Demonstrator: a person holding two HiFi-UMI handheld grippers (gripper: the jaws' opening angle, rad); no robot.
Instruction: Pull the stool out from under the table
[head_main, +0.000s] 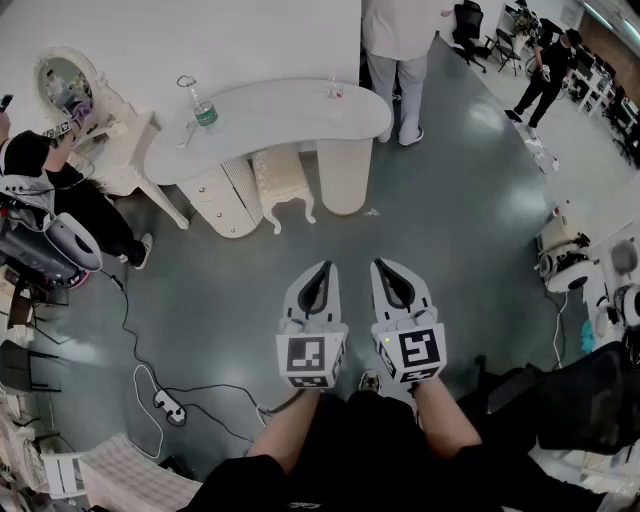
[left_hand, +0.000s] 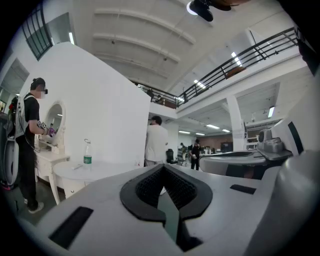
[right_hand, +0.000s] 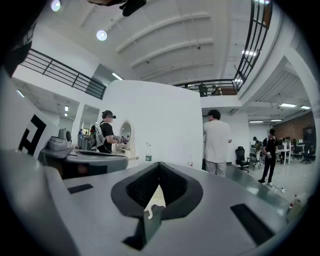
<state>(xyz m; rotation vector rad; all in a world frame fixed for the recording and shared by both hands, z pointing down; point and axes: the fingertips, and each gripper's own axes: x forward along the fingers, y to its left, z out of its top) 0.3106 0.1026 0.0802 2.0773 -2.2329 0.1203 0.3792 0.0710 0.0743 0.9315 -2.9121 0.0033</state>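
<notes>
A white stool (head_main: 283, 182) with carved, curved legs stands tucked under the front edge of the white curved table (head_main: 290, 108) at the top of the head view. Both grippers hover side by side over the grey floor, well short of the stool, pointing toward it. My left gripper (head_main: 322, 270) is shut with nothing between its jaws, and so is my right gripper (head_main: 385, 266). In the right gripper view a slice of the stool (right_hand: 156, 198) shows through the notch of the shut right gripper (right_hand: 159, 165). The left gripper (left_hand: 162, 168) view shows the table (left_hand: 95, 172).
A water bottle (head_main: 203, 108) stands on the table's left part. One person (head_main: 398, 50) stands behind the table, another (head_main: 45, 175) at a mirror vanity on the left. A power strip with cables (head_main: 170, 408) lies on the floor at lower left. Machines (head_main: 562, 255) sit at right.
</notes>
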